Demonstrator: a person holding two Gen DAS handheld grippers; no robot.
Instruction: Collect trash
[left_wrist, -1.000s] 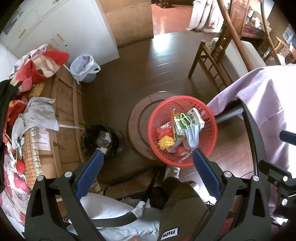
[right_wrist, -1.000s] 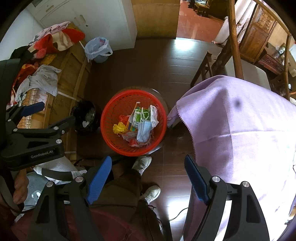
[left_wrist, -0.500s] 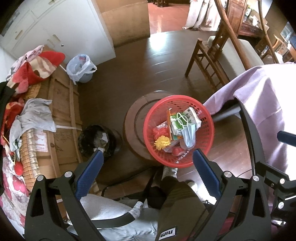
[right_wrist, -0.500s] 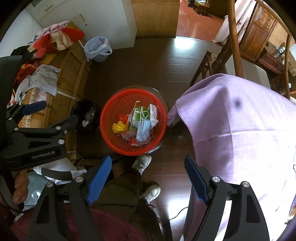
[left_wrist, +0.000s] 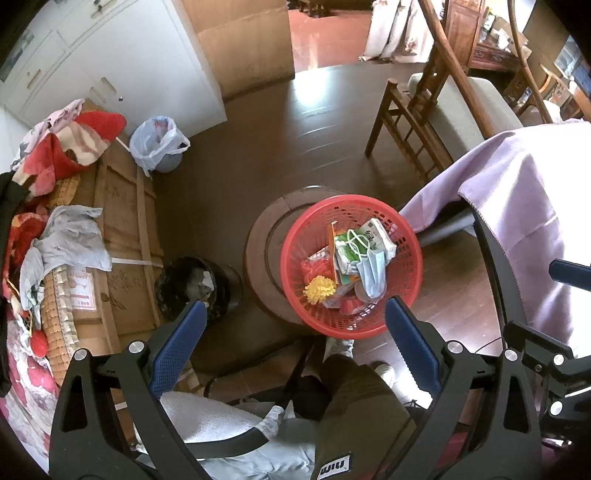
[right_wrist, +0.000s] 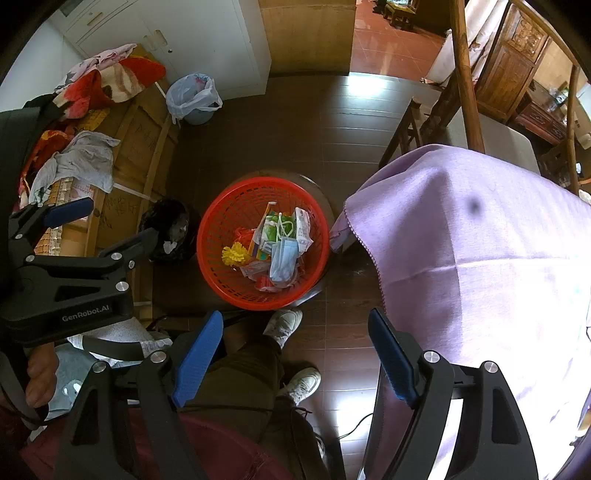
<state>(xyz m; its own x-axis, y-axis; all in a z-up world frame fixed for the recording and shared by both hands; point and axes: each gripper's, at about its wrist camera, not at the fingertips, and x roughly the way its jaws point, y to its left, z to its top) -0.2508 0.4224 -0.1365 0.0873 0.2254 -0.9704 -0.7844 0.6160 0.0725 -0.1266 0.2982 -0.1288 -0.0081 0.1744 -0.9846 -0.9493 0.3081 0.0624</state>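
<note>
Left wrist view
left gripper (left_wrist: 291, 325): jaws wide apart, nothing between, pointing down at floor
basket (left_wrist: 295, 273): red, ahead and slightly right of right finger tip, sits on round stool (left_wrist: 262, 243)
trash in basket: mask (left_wrist: 373, 271), packet (left_wrist: 369, 236), yellow ball (left_wrist: 319, 290)
black bin (left_wrist: 192, 284): just past left finger tip, left of stool
bagged bin (left_wrist: 159, 147): far ahead-left, by cabinet
cloth (left_wrist: 517, 206): purple, right side
leg (left_wrist: 354, 398): between fingers, below basket

Right wrist view
right gripper (right_wrist: 295, 354): jaws wide apart, empty
basket (right_wrist: 218, 225): ahead, between fingers' line, well apart
mask (right_wrist: 282, 258): on top of trash
cloth (right_wrist: 480, 266): covers right, past right finger
left gripper (right_wrist: 70, 229): at left, near black bin (right_wrist: 168, 229)
shoes (right_wrist: 284, 323): between fingers, just below basket
</note>
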